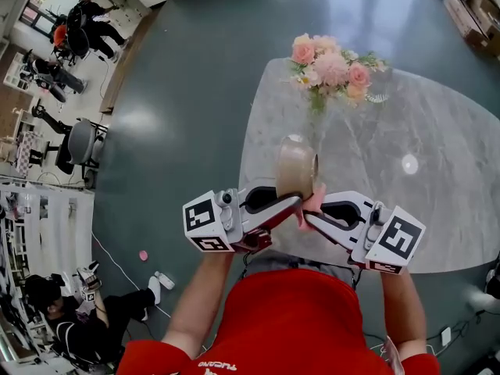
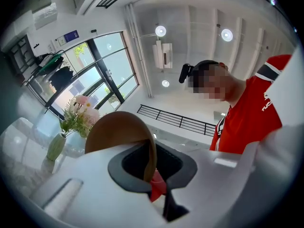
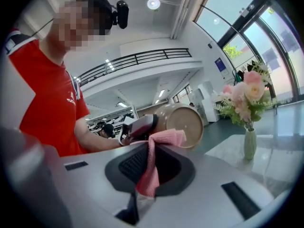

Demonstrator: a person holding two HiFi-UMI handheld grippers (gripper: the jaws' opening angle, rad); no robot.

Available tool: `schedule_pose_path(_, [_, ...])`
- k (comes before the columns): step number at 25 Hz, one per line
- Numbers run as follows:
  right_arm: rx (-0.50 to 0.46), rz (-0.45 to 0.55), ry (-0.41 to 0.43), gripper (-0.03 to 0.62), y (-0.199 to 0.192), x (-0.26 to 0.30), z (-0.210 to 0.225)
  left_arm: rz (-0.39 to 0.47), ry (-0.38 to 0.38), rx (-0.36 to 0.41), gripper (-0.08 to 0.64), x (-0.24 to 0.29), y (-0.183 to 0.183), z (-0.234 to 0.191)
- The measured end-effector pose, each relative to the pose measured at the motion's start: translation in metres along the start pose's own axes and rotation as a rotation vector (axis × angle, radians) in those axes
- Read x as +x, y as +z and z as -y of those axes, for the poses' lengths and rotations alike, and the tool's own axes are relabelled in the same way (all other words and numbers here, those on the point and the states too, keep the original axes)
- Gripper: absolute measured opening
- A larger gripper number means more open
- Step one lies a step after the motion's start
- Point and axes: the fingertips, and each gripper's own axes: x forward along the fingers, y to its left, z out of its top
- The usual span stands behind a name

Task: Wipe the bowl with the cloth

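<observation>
Clamping the bowl [image 1: 295,165] by its rim, left gripper [image 1: 296,202]; right gripper [image 1: 307,216] pinched on the cloth [image 1: 316,201].

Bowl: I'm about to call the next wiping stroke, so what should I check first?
1. Left gripper holds the bowl: ok, jaws shut on its rim.
2. Right gripper holds the cloth: ok, jaws shut on it, with the free end sticking out towards the bowl.
3. Cloth is pressing on the bowl: cannot tell; it sits right at the bowl's edge.
4. Bowl is off the table: ok, it is held up on its side.
5. Bowl is clear of the vase: ok, the right gripper view shows a gap.
6. Which parts remain unwiped: cannot tell.
</observation>
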Motion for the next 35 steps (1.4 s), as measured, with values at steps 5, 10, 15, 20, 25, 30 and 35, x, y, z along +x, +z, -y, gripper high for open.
schedule_pose_path(5, [0.031, -0.025, -0.044, 0.025, -0.017, -0.002, 0.016, -0.009, -0.005, 0.026, 0.021, 0.002, 0.003, 0.003])
schedule_pose_path(10, [-0.016, 0.004, 0.003, 0.025, 0.002, -0.001, 0.001, -0.069, 0.050, 0.032, 0.021, 0.001, -0.012, -0.007])
schedule_pose_path(15, [-0.047, 0.042, -0.036, 0.025, 0.020, -0.011, 0.010, -0.095, 0.057, 0.024, 0.021, -0.002, -0.018, -0.010])
schedule_pose_path(20, [-0.075, 0.051, -0.065, 0.025, 0.030, -0.014, 0.012, -0.126, 0.052, 0.046, 0.021, 0.000, -0.020, -0.008])
schedule_pose_path(25, [-0.095, 0.034, -0.080, 0.025, 0.028, -0.011, 0.015, -0.144, 0.063, 0.066, 0.021, -0.001, -0.021, -0.009])
schedule_pose_path(30, [-0.118, 0.011, -0.065, 0.025, 0.028, -0.008, 0.012, -0.162, 0.061, 0.073, 0.021, -0.002, -0.023, -0.009])
schedule_pose_path(35, [-0.138, 0.047, -0.110, 0.025, 0.044, -0.011, 0.021, -0.201, 0.057, 0.092, 0.021, 0.000, -0.030, -0.007])
